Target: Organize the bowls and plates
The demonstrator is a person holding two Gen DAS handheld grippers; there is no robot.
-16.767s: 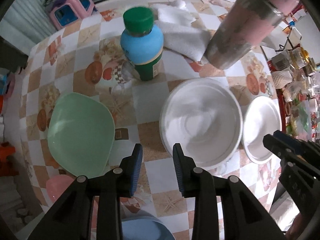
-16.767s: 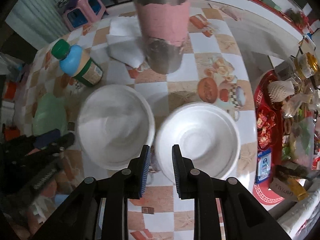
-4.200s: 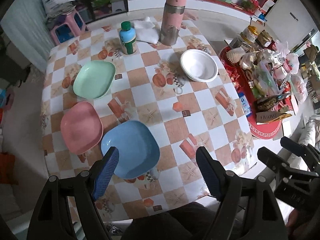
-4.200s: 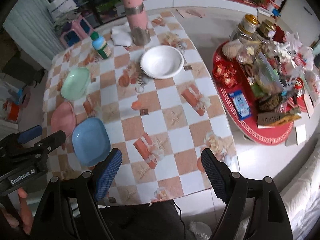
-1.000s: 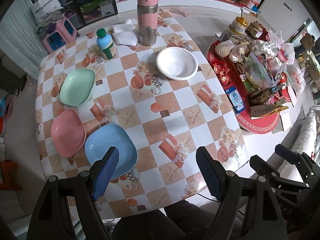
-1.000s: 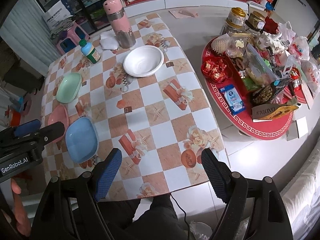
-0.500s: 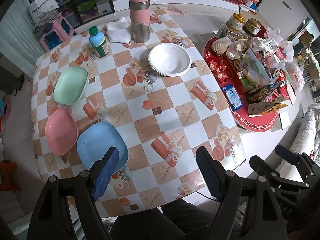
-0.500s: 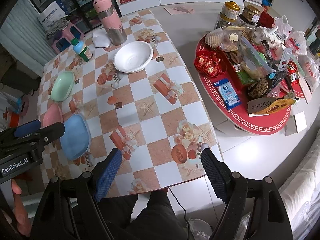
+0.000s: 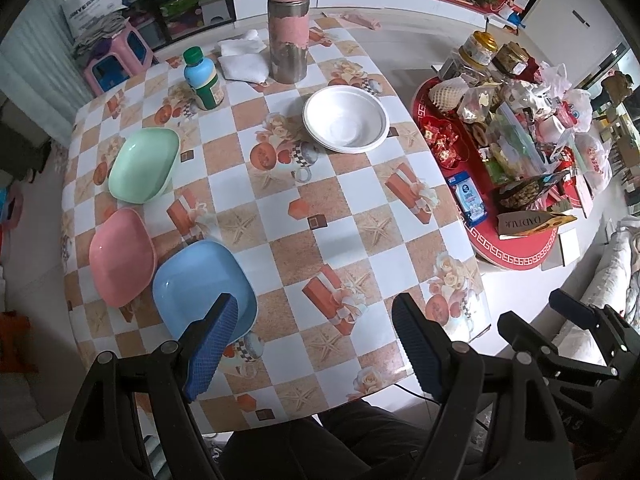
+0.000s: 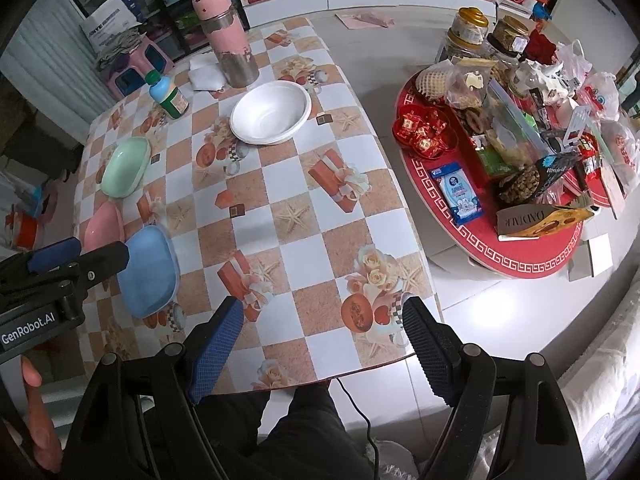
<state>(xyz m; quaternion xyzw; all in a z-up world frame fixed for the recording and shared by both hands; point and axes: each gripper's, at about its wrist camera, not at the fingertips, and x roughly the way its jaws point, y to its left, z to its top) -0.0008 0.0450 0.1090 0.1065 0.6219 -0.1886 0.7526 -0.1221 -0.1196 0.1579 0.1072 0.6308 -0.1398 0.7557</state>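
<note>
Left gripper [image 9: 316, 340]: jaws apart, empty, high over table.
Right gripper [image 10: 320, 344]: jaws apart, empty.
Blue plate [image 9: 200, 280]: beneath left gripper's left finger.

Your counter [image 9: 348, 208]: three plates [image 9: 122, 256] in a row on the left | stacked bowls [image 9: 346, 122] far right | bottle [image 9: 204, 80] and flask [image 9: 288, 24] behind them

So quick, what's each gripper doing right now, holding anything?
Left gripper: open, holding nothing, up above the table.
Right gripper: open, holding nothing, also above the table.
</note>
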